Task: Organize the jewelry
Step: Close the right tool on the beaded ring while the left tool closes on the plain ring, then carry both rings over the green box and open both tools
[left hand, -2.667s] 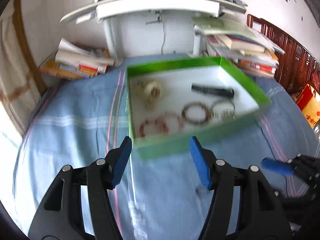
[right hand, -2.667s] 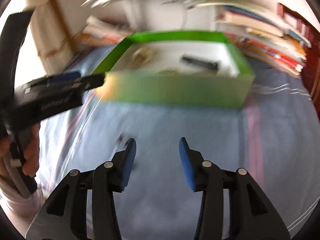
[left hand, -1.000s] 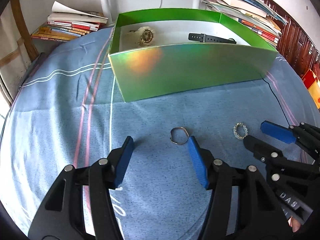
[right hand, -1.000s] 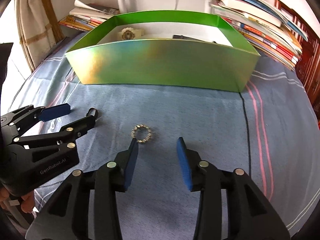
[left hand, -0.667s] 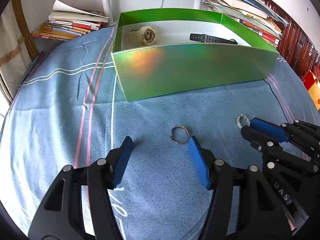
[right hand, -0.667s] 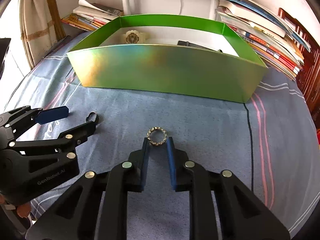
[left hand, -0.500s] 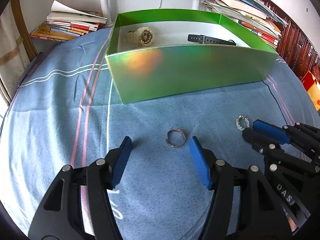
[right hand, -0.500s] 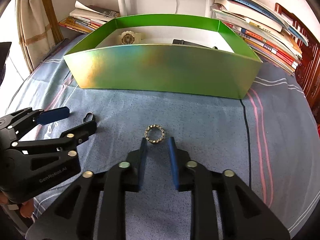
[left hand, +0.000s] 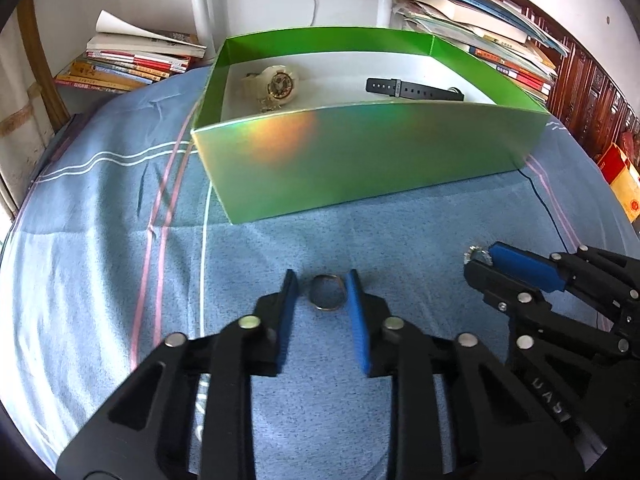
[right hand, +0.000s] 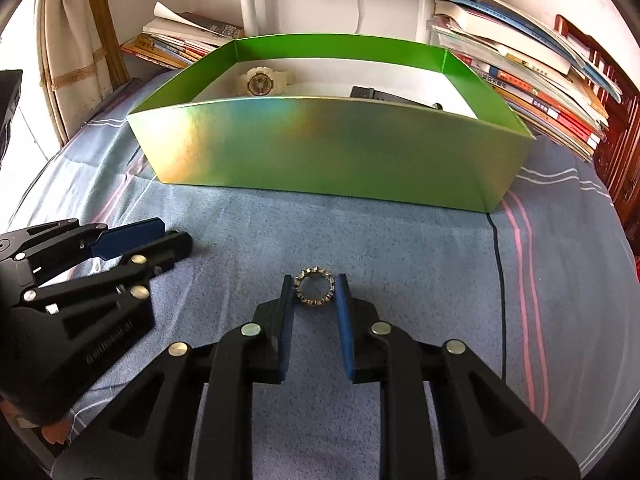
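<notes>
A plain metal ring (left hand: 328, 294) lies on the blue cloth between the pads of my left gripper (left hand: 320, 282). Its jaws are closing: the ring touches the right pad and a gap shows on the left. A beaded ring (right hand: 314, 291) sits between the pads of my right gripper (right hand: 315, 282), whose jaws are closing and meet the ring on both sides. Behind stands the green box (left hand: 360, 168), holding a white watch (left hand: 278, 82) and a black strap (left hand: 412, 90). The right wrist view shows my left gripper (right hand: 174, 236) at the left. My right gripper (left hand: 476, 260) appears in the left wrist view.
Book stacks (left hand: 132, 60) lie behind the box on the left, and more books (right hand: 540, 80) on the right. A white desk post (right hand: 250, 0) rises at the back. Dark wooden furniture (left hand: 592, 96) stands at the right. Blue striped cloth (right hand: 440, 248) covers the surface.
Both views dropped from above the box to the cloth in front of it. Both pairs of jaws then narrowed around the rings, the left one sharply in the last half second.
</notes>
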`<state>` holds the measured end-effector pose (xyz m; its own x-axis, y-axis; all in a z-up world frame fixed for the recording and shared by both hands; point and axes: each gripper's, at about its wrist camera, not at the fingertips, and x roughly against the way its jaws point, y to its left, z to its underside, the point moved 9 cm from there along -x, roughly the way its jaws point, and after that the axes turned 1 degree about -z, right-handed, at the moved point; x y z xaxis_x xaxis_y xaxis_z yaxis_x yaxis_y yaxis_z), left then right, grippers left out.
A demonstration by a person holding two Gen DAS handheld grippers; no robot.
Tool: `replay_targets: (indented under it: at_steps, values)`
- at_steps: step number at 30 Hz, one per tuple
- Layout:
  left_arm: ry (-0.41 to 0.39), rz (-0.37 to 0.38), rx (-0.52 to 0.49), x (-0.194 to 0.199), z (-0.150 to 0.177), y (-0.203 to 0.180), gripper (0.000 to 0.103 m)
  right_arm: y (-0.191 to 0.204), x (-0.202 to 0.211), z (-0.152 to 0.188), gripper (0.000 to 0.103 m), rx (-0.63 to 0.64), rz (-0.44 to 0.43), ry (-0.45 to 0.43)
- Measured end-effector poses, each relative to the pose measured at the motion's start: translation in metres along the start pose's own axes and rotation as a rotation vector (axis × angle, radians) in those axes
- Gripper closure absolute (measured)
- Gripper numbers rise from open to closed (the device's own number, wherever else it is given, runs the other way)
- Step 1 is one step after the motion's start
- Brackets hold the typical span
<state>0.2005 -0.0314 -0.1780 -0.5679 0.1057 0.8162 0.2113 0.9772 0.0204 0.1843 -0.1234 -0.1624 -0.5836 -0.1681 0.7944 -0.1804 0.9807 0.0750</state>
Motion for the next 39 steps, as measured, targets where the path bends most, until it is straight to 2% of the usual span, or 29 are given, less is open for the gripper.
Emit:
replay_targets:
  at_steps: [17, 21, 26, 29, 32, 34, 36, 39]
  values:
    - [-0.042, -0.001, 0.001, 0.027, -0.003, 0.003, 0.082, -0.007, 0.014, -0.001, 0.082, -0.027, 0.020, -0.020]
    - [-0.104, -0.004, -0.006, 0.049, -0.023, 0.004, 0.082, -0.018, 0.041, -0.031, 0.082, -0.042, 0.030, -0.100]
    - [-0.226, -0.027, -0.008, 0.085, -0.075, 0.010, 0.082, -0.036, 0.081, -0.089, 0.082, -0.067, 0.058, -0.235]
    - [-0.289, -0.033, 0.011, 0.099, -0.110, 0.016, 0.083, -0.045, 0.090, -0.125, 0.082, -0.090, 0.045, -0.288]
    - [-0.320, -0.040, 0.030, 0.099, -0.143, 0.022, 0.083, -0.054, 0.079, -0.151, 0.082, -0.116, 0.023, -0.291]
    - [-0.311, -0.043, 0.039, 0.089, -0.157, 0.025, 0.082, -0.058, 0.060, -0.160, 0.082, -0.126, 0.028, -0.266]
    - [-0.272, -0.028, 0.044, 0.071, -0.165, 0.024, 0.082, -0.058, 0.033, -0.162, 0.082, -0.138, 0.023, -0.215]
    - [-0.192, -0.046, 0.038, 0.027, -0.168, 0.023, 0.082, -0.057, -0.008, -0.156, 0.082, -0.145, 0.023, -0.137]
